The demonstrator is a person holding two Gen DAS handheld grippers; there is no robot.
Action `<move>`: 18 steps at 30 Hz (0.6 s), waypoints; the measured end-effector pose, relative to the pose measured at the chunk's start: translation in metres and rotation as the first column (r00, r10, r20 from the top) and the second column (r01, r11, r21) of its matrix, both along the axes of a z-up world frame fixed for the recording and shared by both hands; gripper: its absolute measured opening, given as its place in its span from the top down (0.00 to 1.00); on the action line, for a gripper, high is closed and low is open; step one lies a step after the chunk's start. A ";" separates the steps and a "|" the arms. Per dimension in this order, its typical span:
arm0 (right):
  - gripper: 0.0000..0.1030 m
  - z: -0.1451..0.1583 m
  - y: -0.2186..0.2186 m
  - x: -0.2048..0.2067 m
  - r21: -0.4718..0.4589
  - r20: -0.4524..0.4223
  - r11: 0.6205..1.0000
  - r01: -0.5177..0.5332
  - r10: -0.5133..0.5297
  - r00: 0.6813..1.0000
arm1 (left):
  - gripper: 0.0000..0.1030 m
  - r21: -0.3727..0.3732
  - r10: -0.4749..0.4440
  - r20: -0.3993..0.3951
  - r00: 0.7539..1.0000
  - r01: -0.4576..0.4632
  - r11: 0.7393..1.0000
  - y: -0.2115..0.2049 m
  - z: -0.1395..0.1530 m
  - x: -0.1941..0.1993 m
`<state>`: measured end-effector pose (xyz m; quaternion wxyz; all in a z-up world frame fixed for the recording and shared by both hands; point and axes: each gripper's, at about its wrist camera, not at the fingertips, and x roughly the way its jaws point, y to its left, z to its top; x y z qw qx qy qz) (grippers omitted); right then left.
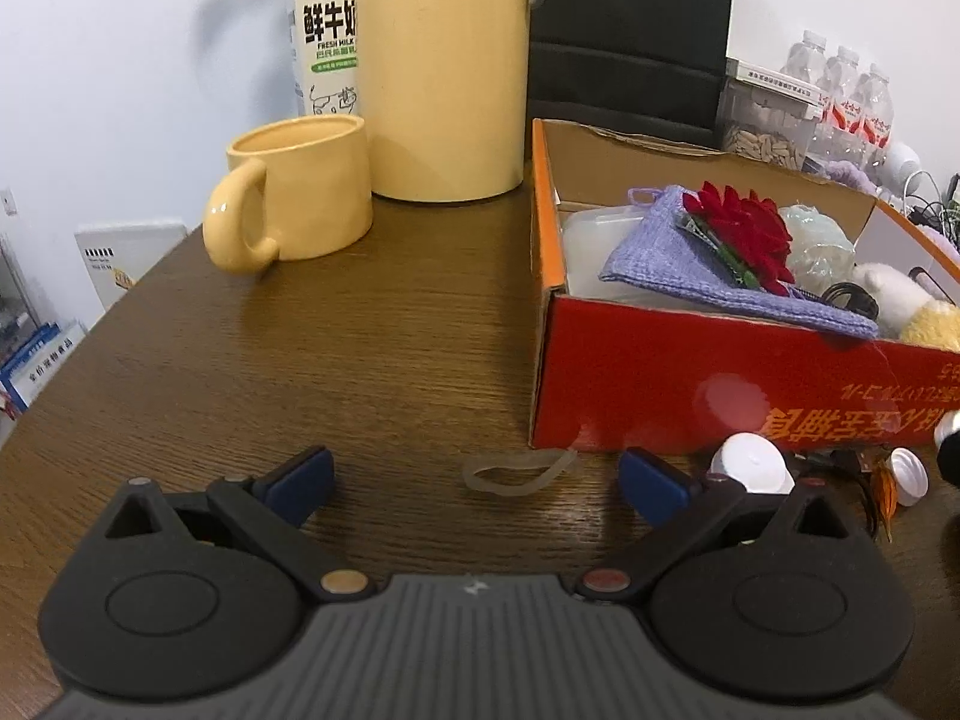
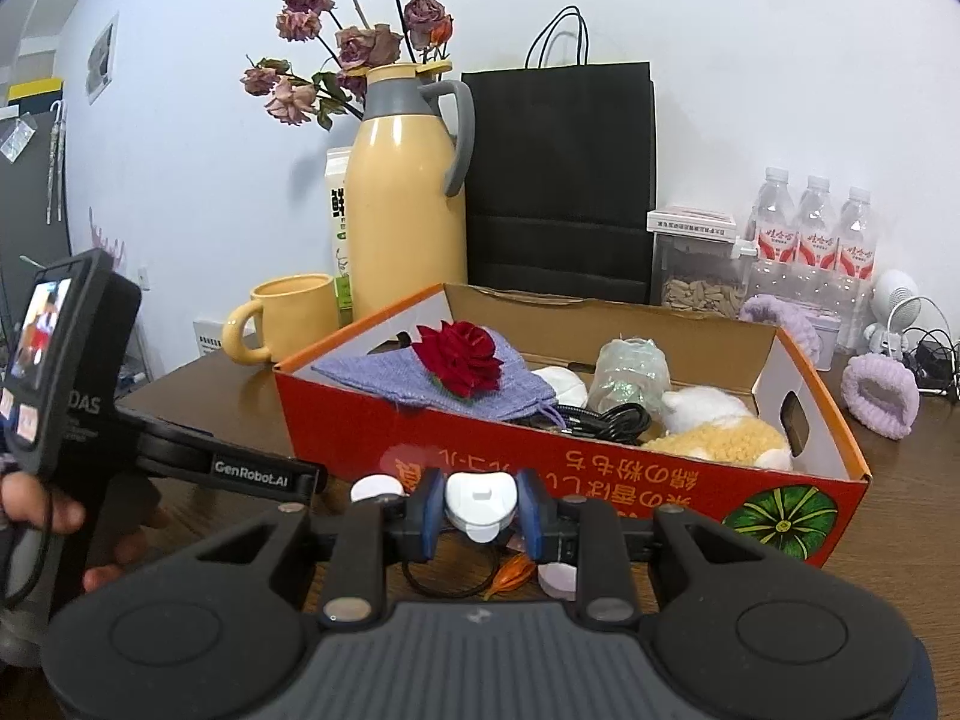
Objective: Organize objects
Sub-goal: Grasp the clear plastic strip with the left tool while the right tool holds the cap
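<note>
My left gripper (image 1: 474, 483) is open just above the brown table, and a tan rubber band (image 1: 519, 471) lies on the wood between its blue fingertips. A white round lid (image 1: 753, 462) rests beside its right finger. My right gripper (image 2: 480, 507) is shut on a small white plastic piece (image 2: 480, 501), held in front of the red cardboard box (image 2: 600, 480). The box (image 1: 690, 384) holds a purple knitted pouch (image 2: 432, 375), a red cloth rose (image 2: 462, 357), a plush toy (image 2: 720, 432) and a black cable (image 2: 606, 420). A hand holds the left gripper's handle (image 2: 66, 360).
A yellow mug (image 1: 288, 204), a yellow thermos (image 1: 444, 66) and a milk carton (image 1: 324, 30) stand behind, left of the box. A black hair tie (image 2: 450, 582), an orange trinket (image 2: 510, 576) and a pale disc (image 2: 558, 579) lie under the right gripper. Bag, jar and bottles line the wall.
</note>
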<state>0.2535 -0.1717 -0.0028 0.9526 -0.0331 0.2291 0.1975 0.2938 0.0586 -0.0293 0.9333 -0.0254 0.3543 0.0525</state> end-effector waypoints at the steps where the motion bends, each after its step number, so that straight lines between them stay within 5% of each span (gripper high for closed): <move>1: 0.76 -0.001 0.000 0.000 -0.001 -0.004 1.000 0.002 -0.002 1.000 | 0.00 -0.001 0.001 0.001 1.000 -0.001 1.000 0.000 0.000 0.000; 7: 0.76 -0.006 0.000 0.002 -0.012 -0.018 1.000 0.019 -0.019 1.000 | 0.00 -0.024 -0.009 0.007 1.000 0.009 1.000 0.002 0.001 0.001; 10: 0.76 -0.007 0.001 0.001 -0.018 -0.016 1.000 0.022 -0.022 1.000 | 0.12 -0.021 -0.010 0.016 1.000 0.010 1.000 0.001 0.003 -0.002; 13: 0.76 -0.007 0.001 0.000 -0.022 -0.009 0.999 0.025 -0.025 1.000 | 0.33 -0.003 -0.010 0.030 0.999 0.011 1.000 -0.002 0.005 -0.006; 18: 0.76 -0.006 0.001 -0.002 -0.023 0.004 0.999 0.023 -0.023 1.000 | 0.85 -0.007 -0.078 0.050 0.996 0.078 0.997 -0.009 0.007 -0.015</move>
